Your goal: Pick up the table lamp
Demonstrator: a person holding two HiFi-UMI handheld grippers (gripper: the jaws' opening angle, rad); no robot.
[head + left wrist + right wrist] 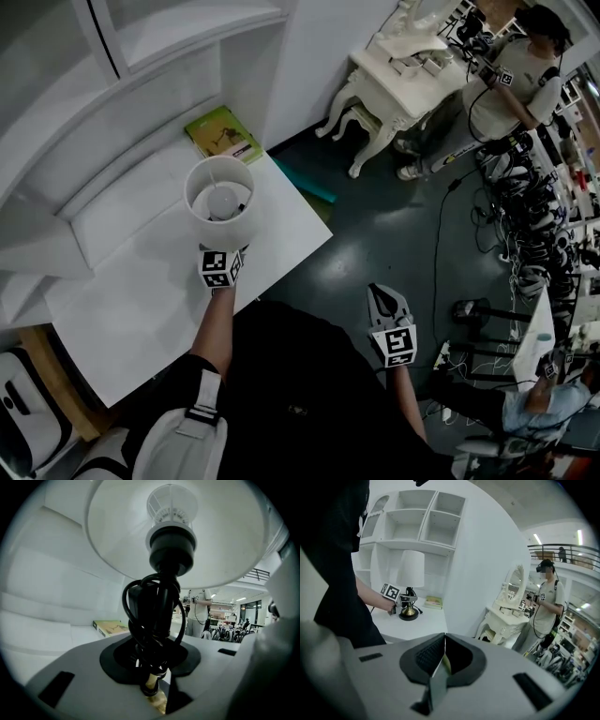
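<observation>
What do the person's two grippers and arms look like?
The left gripper and the right gripper look alike. Each has a smooth pale grey body, with black pads where its two jaws meet. Behind the jaws each carries a white cube printed with black square markers. The person wears a black top that leaves the forearms uncovered.

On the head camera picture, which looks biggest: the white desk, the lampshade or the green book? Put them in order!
1. white desk, by far
2. lampshade
3. green book
The shade stands nearer the camera than the book, so that gap may be partly a trick of nearness.
</observation>
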